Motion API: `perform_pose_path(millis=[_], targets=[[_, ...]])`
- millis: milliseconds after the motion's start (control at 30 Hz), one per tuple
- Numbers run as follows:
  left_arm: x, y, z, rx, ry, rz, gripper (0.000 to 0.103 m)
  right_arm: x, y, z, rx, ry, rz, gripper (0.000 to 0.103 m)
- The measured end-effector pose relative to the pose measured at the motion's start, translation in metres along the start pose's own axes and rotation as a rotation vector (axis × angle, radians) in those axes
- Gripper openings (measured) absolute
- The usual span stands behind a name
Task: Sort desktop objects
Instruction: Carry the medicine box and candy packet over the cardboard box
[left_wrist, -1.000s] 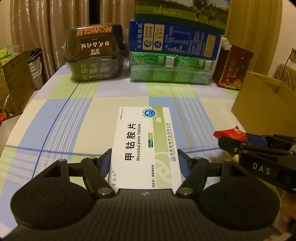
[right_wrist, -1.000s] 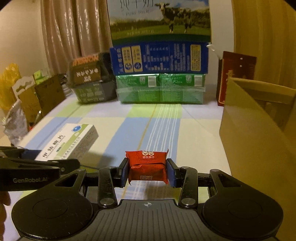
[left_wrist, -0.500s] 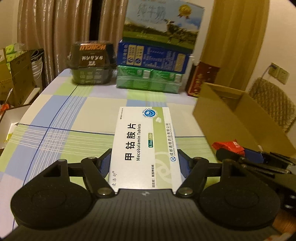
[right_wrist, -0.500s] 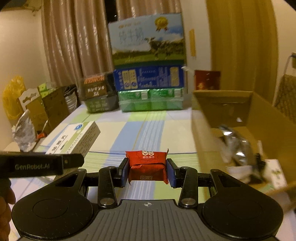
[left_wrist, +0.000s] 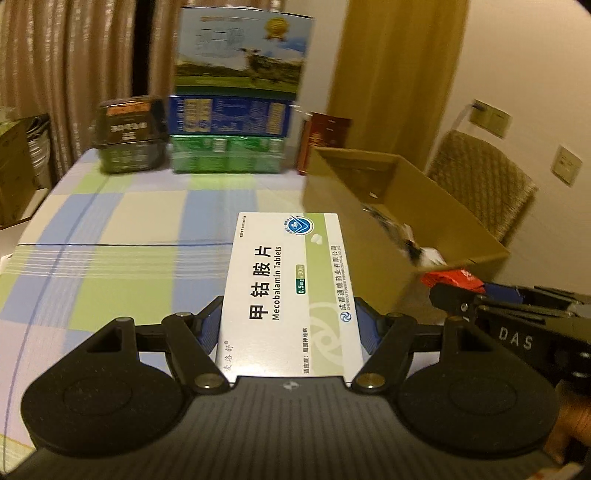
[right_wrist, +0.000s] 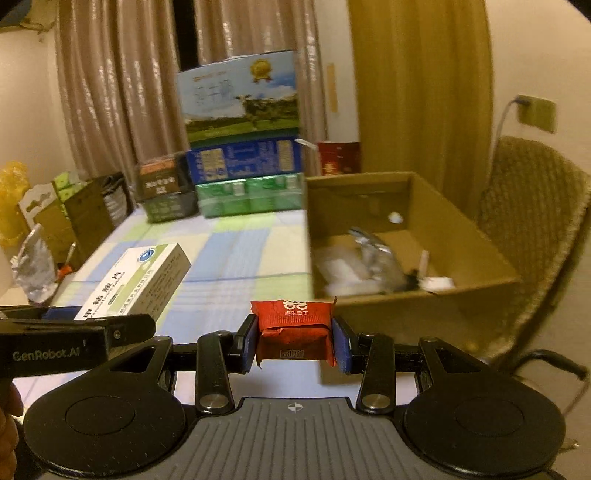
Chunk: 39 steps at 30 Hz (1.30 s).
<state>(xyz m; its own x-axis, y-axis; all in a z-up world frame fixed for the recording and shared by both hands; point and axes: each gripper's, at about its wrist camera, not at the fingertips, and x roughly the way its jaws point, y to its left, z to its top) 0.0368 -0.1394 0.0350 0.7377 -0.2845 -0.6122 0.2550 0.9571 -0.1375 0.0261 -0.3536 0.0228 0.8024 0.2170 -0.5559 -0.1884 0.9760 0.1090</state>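
- Above the desk (left_wrist: 110, 221), both grippers are up in the air, and each one carries a thing.
- The left gripper (left_wrist: 291, 325) is clamped on the pill box (left_wrist: 288, 280). The box lies flat between its fingers and sticks out forward.
- The right gripper (right_wrist: 293, 341) squeezes the red snack (right_wrist: 295, 328) tight from both sides.
- A second ago both grippers were low over the desk. Now they have gone up and swung to the right, toward the carton (right_wrist: 424, 295).
- That means the picking up is done. I think the next step is to drop both things into the carton.
- The snack is close to the carton's near wall but not over the opening yet. The pill box is left of the carton, over the desk.
- The right view looks down into the carton. It shows a shiny bag (right_wrist: 373, 247) and some white bits inside. They are blurry, so I can't say what the white bits are.
- The left view shows only a small part of the inside. But it shows the words on top of the pill box, and the right gripper with its snack at the right edge.
- The right view shows the pill box from the side, held by the left gripper at the left edge.
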Motion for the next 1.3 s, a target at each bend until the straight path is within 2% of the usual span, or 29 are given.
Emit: perform_pose_path(millis=[300, 500, 1000, 1300], targets=[[-0.004, -0.061, -0.017, 0.081, 0.035, -0.086, 0.067, -0.038, -0.046, -0.010, 0.034, -0.006, -0.086, 0.039], [-0.003, -0.088, -0.021, 0.116, 0.048, -0.116, 0.067, -0.052, -0.072, -0.011, 0.052, -0.021, -0.124, 0.039], [0.011, -0.115, -0.012, 0.158, 0.054, -0.127, 0.067, -0.050, -0.102, -0.007, 0.090, -0.030, -0.140, 0.039], [0.033, -0.121, 0.012, 0.154, 0.040, -0.124, 0.067, -0.037, -0.114, 0.018, 0.062, -0.050, -0.134, 0.039]])
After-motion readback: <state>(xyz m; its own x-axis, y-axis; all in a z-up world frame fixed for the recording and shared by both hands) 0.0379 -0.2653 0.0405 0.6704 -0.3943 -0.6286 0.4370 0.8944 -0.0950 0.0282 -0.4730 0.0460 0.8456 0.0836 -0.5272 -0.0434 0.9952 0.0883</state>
